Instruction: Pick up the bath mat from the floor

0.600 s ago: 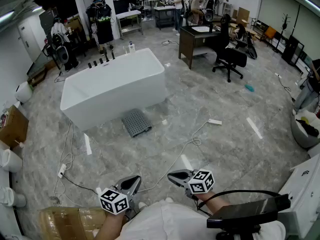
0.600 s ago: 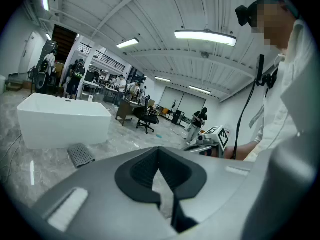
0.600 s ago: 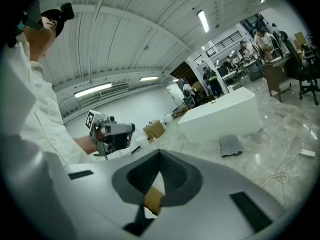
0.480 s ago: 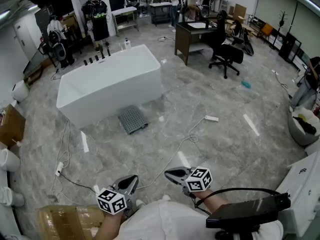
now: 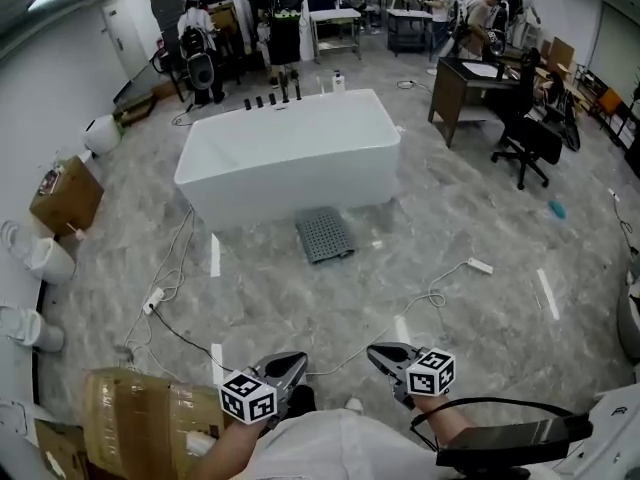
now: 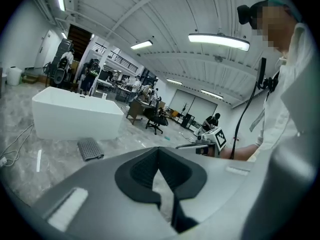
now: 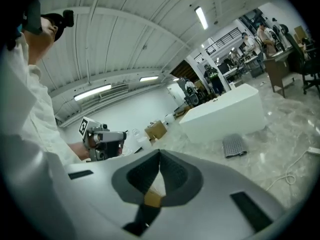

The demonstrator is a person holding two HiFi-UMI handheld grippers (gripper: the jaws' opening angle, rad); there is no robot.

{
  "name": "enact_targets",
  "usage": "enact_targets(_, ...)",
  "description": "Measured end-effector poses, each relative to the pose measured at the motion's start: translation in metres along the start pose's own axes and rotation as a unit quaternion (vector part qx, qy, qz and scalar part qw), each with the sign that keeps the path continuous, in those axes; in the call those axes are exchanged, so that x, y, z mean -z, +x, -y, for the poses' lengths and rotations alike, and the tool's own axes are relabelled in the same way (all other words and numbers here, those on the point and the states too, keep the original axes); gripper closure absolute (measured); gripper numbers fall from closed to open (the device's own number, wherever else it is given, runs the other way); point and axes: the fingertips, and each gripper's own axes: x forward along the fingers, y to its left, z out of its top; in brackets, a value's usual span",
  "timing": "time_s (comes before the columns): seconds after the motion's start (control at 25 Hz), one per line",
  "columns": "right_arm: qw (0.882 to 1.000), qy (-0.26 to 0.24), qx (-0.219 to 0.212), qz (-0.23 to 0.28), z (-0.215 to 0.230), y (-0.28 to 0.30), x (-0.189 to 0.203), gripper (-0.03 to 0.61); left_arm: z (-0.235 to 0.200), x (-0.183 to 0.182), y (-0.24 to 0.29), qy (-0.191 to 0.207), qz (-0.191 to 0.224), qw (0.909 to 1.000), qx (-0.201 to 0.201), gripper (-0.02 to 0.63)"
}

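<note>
A grey, studded, square bath mat (image 5: 325, 235) lies on the marbled floor (image 5: 450, 218) beside the white rectangular bathtub (image 5: 290, 158), while the left gripper (image 5: 290, 366) and right gripper (image 5: 382, 354) are closed tight on nothing.

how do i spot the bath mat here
Find the big white bathtub on the grey marble floor. Flat just in front of its near side lies the bath mat: a small dark grey rectangle with a dotted grid, unlike the white tape strips and cable nearby.

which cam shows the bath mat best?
Head view: the whole bath mat seen from above, flat on the floor by the bathtub. Both gripper views show it small, at a shallow angle.
</note>
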Motion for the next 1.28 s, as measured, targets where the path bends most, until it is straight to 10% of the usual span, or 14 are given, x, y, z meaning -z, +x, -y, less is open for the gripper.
enact_targets(0.4,0.999,0.009,0.0,-0.044,0.05,0.119,-0.04,0.535,-0.119,-0.048,0.026,0.026,0.003,0.9995,0.02,0.607)
enact_targets(0.76,0.984,0.157,0.053,-0.063,0.139,0.233,-0.055,0.476,-0.267,-0.105,0.028,0.02,-0.022,0.9986,0.045,0.607)
enact_targets(1.28,0.921,0.37,0.123,0.008,0.379,0.352,-0.021,0.476,-0.411,-0.122,0.097,-0.062,-0.069,0.9957,-0.005,0.607)
